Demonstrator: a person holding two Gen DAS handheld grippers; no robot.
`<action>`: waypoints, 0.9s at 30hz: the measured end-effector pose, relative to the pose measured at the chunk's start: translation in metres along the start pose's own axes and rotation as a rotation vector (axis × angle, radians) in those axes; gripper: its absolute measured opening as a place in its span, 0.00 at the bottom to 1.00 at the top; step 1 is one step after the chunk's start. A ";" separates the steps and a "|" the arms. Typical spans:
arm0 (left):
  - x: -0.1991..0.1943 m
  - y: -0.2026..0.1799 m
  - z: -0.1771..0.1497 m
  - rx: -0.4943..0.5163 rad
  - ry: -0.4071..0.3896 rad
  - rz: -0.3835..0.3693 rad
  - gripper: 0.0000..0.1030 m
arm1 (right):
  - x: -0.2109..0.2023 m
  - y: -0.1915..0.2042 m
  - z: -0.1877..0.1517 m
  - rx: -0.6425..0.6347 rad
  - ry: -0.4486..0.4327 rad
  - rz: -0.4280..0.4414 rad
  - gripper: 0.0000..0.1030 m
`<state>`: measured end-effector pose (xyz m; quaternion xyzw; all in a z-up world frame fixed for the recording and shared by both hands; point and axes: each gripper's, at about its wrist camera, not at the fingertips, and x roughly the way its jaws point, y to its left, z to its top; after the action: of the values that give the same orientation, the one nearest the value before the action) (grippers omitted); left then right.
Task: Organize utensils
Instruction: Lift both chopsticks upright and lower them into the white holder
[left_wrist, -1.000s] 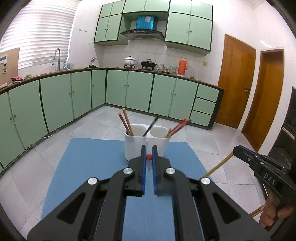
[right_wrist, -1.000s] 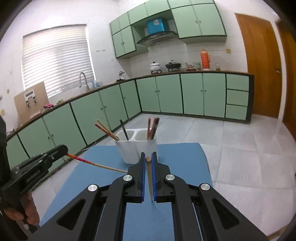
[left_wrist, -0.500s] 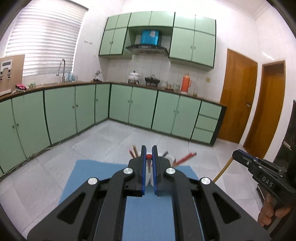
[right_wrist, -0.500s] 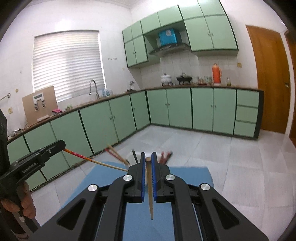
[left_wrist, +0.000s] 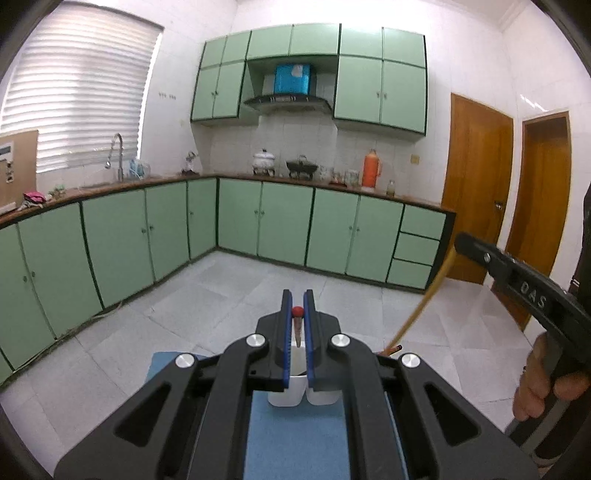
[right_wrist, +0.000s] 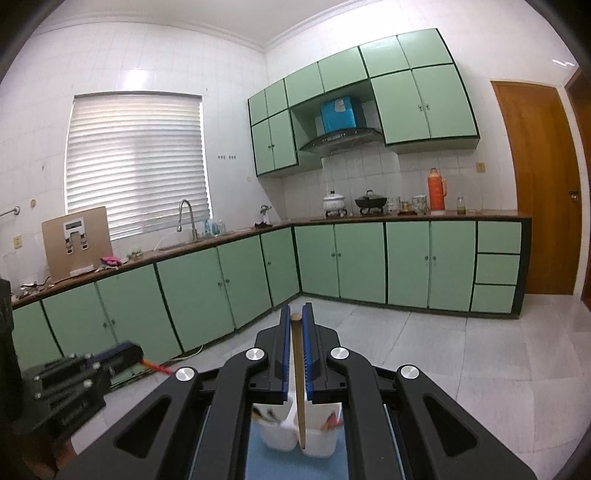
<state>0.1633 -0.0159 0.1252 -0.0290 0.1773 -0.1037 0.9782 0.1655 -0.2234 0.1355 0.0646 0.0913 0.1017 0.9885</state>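
Blue mat on table; green cabinets behind.

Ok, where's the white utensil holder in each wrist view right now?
Left wrist: white utensil holder at bottom centre, mostly hidden behind the left gripper.
Right wrist: bottom centre, behind the right gripper.
Shared landmark: orange thermos on the counter.

Red-tipped chopstick, plain wooden chopstick, white twin-cup holder

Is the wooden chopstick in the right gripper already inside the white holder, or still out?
Out. The right gripper clamps the wooden chopstick above the white holder.
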 end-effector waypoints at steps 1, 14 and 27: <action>0.005 0.001 0.003 0.005 0.012 0.003 0.05 | 0.006 0.000 0.003 -0.001 -0.005 -0.006 0.06; 0.067 0.012 0.004 0.013 0.139 -0.002 0.05 | 0.076 -0.015 -0.014 0.035 0.031 -0.056 0.06; 0.114 0.016 -0.017 -0.021 0.190 0.020 0.27 | 0.101 -0.015 -0.055 0.015 0.150 -0.039 0.06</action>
<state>0.2646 -0.0250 0.0694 -0.0276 0.2708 -0.0943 0.9576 0.2551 -0.2101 0.0631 0.0622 0.1670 0.0861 0.9802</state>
